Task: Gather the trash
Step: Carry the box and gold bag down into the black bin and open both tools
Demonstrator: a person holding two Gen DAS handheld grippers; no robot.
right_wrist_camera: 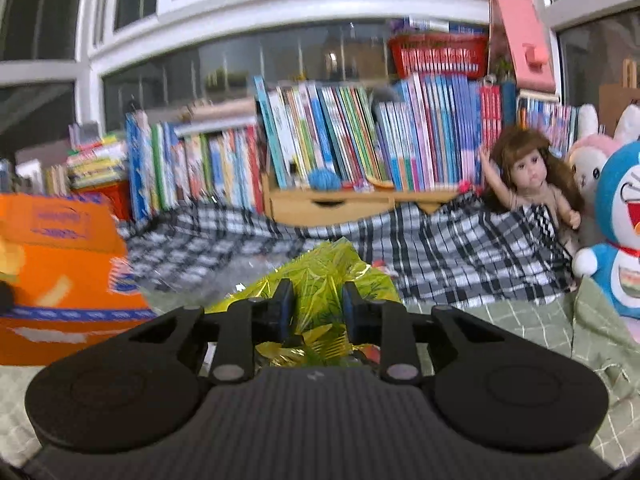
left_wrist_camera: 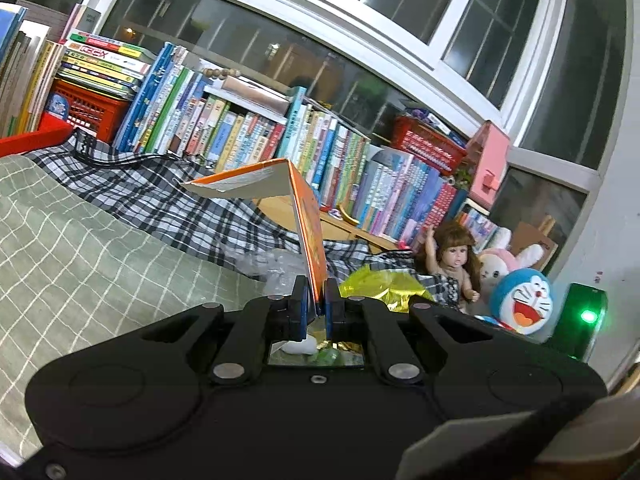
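Note:
An orange cardboard box (left_wrist_camera: 310, 220) stands open on the bed, its pale flap (left_wrist_camera: 244, 184) folded out to the left. My left gripper (left_wrist_camera: 316, 288) is shut on the box's thin wall, which runs up between the blue pads. In the right wrist view the same box (right_wrist_camera: 60, 264) sits at the left. A crumpled yellow-green foil wrapper (right_wrist_camera: 320, 276) fills the gap of my right gripper (right_wrist_camera: 318, 292), whose pads press on it. From the left wrist view that foil wrapper (left_wrist_camera: 380, 284) shows just right of the box. Clear crumpled plastic (left_wrist_camera: 276, 264) lies behind the box.
A green checked sheet (left_wrist_camera: 80, 248) and a black-and-white plaid blanket (right_wrist_camera: 440, 248) cover the bed. Rows of books (right_wrist_camera: 360, 136) line the window sill behind. A doll (right_wrist_camera: 528, 176), a pink rabbit plush (right_wrist_camera: 588, 160) and a blue cat plush (right_wrist_camera: 620, 220) sit at the right.

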